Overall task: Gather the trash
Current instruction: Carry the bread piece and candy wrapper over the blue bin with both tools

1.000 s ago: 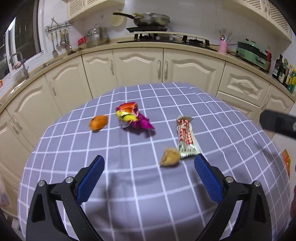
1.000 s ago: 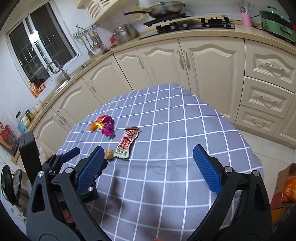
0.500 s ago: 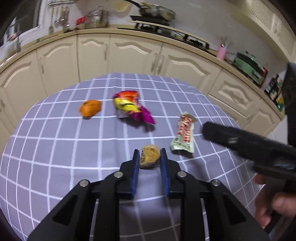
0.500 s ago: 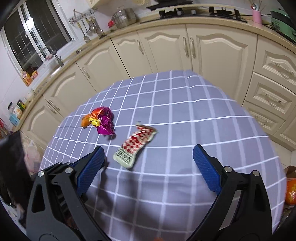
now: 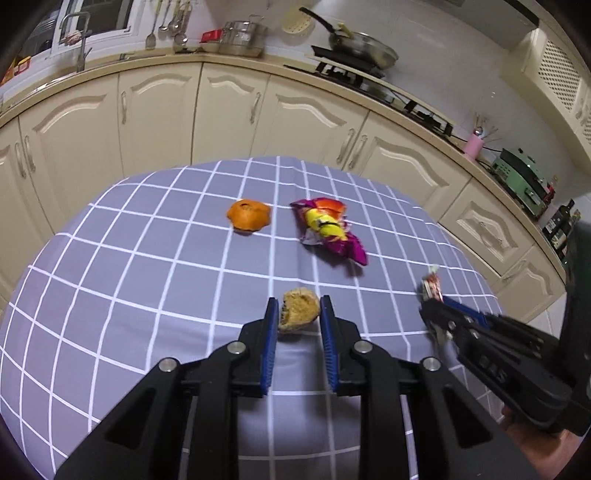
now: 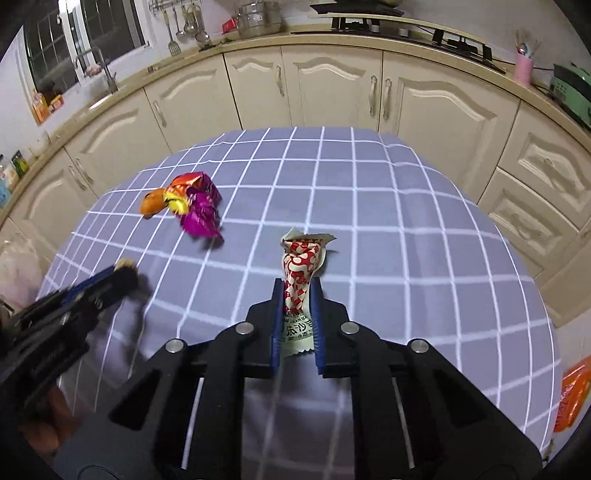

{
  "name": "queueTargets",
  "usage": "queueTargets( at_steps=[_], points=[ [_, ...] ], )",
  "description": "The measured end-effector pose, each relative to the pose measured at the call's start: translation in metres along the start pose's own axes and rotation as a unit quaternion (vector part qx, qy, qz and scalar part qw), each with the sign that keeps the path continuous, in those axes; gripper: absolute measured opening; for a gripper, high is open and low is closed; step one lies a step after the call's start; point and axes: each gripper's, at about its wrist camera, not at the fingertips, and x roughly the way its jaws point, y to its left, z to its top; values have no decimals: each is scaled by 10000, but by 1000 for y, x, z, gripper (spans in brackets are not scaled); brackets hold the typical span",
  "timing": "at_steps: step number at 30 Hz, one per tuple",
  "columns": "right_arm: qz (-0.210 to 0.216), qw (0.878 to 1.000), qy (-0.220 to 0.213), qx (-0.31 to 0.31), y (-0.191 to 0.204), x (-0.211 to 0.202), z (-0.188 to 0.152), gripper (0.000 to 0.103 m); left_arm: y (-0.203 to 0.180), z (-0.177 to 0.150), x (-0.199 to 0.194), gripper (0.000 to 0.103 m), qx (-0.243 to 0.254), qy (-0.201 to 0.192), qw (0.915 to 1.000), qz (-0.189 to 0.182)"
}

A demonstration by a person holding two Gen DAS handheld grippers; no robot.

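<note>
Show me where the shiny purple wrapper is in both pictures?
Left wrist view: the purple wrapper lies right of centre on the table, with the orange peel to its left.
Right wrist view: the purple wrapper lies left of centre, and the peel peeks out at its left edge.
Shared landmark: the pink cup on the counter, at the right in both.

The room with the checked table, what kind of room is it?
It looks like a home kitchen: a frying pan sits on a stove, cream cabinets line the wall, and a tap stands by the window.
</note>
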Motion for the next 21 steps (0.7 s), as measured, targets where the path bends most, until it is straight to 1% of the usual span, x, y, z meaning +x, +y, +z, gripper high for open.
queueTargets(
  at_steps=[3,4,6,7,8,9,12,15,21],
  points=[
    [64,9999,-134,47,-6,-22,-12,14,-10,-1,-3,21,148,-70,9998,-94],
    [138,9996,-214,112,-12,-36,-18,14,-16,-2,-5,21,233,-115,9996,-115],
    [132,9991,-373,129,-18,-56,-25,14,-25,-4,-8,21,405,-205,9989,-120],
    [158,9988,-432,148,-20,-65,-28,14,-32,-6,-11,21,511,-267,9982,-186],
    [204,9984,-492,185,-24,-76,-32,14,-37,-8,-16,21,571,-322,9972,-351],
    [216,9981,-548,199,-27,-86,-35,14,-40,-10,-19,21,612,-358,9965,-440],
    [302,9966,-731,249,-38,-122,-48,14,-56,-22,-36,21,696,-517,9947,-558],
    [272,9956,-861,265,-48,-145,-59,14,-76,-38,-59,21,783,-632,9927,-662],
    [456,9912,-1148,465,-73,-188,-79,14,-120,-62,-99,21,1024,-814,9874,-896]
  ],
)
